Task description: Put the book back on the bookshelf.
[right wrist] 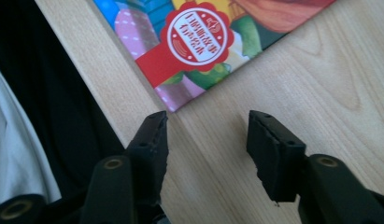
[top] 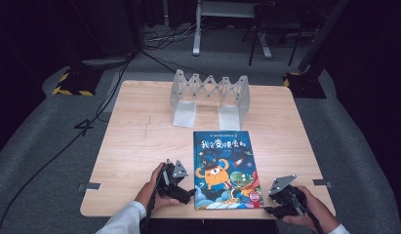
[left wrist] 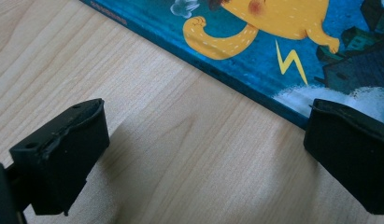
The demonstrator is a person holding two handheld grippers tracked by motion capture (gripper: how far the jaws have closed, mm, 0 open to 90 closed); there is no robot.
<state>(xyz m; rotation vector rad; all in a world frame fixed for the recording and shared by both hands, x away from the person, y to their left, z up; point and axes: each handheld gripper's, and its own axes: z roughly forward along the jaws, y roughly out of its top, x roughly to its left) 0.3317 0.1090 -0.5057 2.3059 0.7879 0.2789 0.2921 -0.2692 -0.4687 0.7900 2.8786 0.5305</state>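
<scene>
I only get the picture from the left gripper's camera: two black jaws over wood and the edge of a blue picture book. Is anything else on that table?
Observer: Yes, a grey fold-out book stand stands at the far side of the table, beyond the book.
Operator: Where is the other gripper?
Observer: The right gripper sits just off the book's near right corner, where a red seal is printed.
Operator: Is it holding the book?
Observer: No, only bare wood lies between its jaws.
Operator: And mine?
Observer: The left gripper is open beside the book's left edge.
</scene>
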